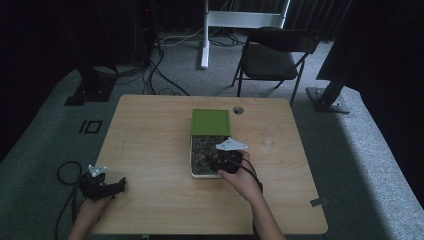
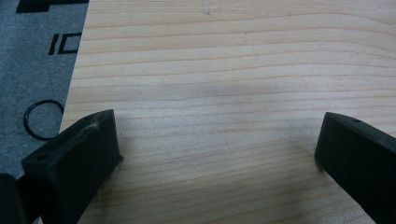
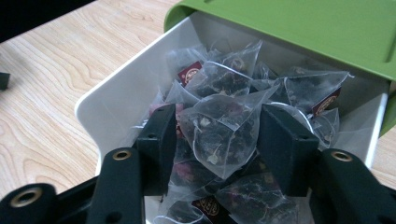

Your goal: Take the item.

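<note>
Two tongs are at work over a pale wooden bench [image 1: 150, 150], and only one of them is busy. The right tongs [image 3: 217, 135] reach down into a white plastic box [image 3: 112, 102] whose green sliding lid [image 1: 210, 122] is pushed back toward the upper middle of the high view, leaving the near half uncovered. Inside lies a heap of clear pyramid tea bags with dark leaves and small red tags. One translucent pyramid tea bag [image 3: 219, 130] sits at the centre of the right gripper view, between the two black jaws; they are half closed around it, each pad at or nearly at the mesh, though a firm pinch cannot be told for certain. The left tongs [image 2: 210, 154] rest at the lower left of the high view, near the bench's edge, jaws spread wide with bare wood between them.

Judging by this, the box is already opened and a bag is picked out, so the work is in its early middle. Left to do: clamp the bag securely, lift it clear of the heap, and carry it out of the box.
</note>
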Available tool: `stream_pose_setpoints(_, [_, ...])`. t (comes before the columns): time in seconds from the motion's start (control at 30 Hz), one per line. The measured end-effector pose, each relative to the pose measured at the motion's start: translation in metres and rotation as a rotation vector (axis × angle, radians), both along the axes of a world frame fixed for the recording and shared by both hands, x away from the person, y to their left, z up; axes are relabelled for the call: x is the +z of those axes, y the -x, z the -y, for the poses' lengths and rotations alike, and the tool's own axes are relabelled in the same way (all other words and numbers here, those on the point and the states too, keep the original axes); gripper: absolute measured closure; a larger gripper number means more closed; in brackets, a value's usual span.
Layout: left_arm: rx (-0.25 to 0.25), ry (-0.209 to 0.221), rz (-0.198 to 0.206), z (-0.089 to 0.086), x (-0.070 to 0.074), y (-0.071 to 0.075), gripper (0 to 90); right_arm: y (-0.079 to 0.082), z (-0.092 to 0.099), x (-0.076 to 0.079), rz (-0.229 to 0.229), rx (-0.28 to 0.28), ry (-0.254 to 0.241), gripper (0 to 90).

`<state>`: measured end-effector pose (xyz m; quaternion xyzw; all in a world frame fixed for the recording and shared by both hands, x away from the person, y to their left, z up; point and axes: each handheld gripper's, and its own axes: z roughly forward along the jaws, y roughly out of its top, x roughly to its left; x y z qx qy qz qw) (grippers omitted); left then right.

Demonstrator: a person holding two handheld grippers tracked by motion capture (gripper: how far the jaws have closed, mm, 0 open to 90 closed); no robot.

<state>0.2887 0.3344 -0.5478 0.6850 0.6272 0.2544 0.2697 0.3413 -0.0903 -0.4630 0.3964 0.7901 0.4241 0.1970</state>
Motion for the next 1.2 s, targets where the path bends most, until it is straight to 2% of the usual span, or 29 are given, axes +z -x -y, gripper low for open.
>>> stream_pose_setpoints(0.2, [0.000, 0.000, 0.000, 0.000, 0.000, 0.000, 0.3, -0.002, -0.003, -0.003, -0.011, 0.005, 0.010, 54.3])
stream_pose_setpoints(0.33, [0.000, 0.000, 0.000, 0.000, 0.000, 0.000, 0.3, -0.003, -0.004, -0.004, -0.019, 0.029, 0.038, 62.1])
stream_pose_setpoints(0.47, [0.000, 0.000, 0.000, 0.000, 0.000, 0.000, 0.3, -0.003, -0.004, -0.005, -0.019, 0.055, 0.047, 67.5])
stream_pose_setpoints(0.5, [0.000, 0.000, 0.000, 0.000, 0.000, 0.000, 0.3, -0.003, -0.003, -0.004, -0.013, 0.057, 0.040, 71.6])
stream_pose_setpoints(0.83, [0.000, 0.000, 0.000, 0.000, 0.000, 0.000, 0.3, -0.002, 0.004, 0.006, 0.003, 0.060, -0.032, 74.3])
stream_pose_setpoints(1.2, [0.000, -0.001, 0.000, 0.000, 0.000, 0.000, 0.3, 0.001, 0.012, 0.026, 0.038, 0.065, -0.048, 75.3])
